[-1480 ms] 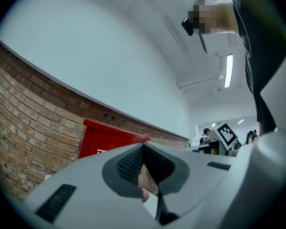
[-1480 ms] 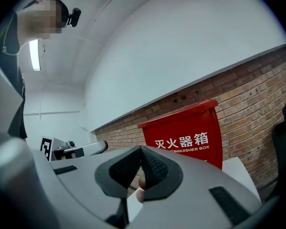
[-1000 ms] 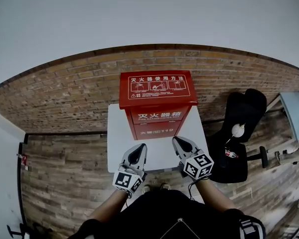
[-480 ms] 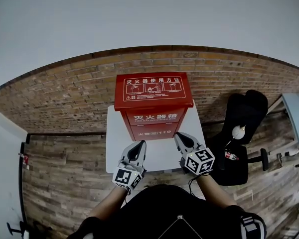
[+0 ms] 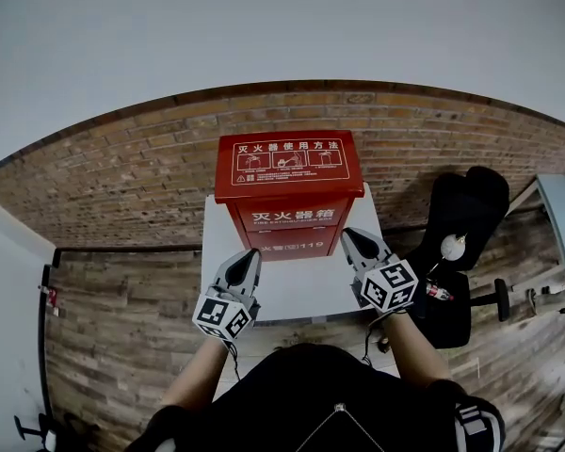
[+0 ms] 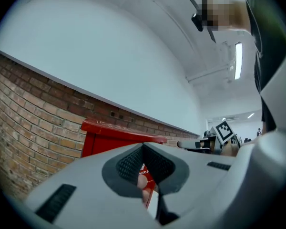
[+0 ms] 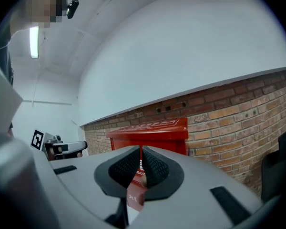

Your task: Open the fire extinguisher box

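Brick wall (image 5: 122, 177) and wood-plank floor frame a white table (image 5: 292, 295). The red box (image 5: 287, 191) stands at the tabletop's far edge against the bricks, its lid down. Both grippers have drawn apart since a second ago, when they sat close together before the box front. The left gripper (image 5: 252, 255) is now over the left edge and the right gripper (image 5: 351, 238) by the right edge. Each has its jaws pressed together – nothing between them.
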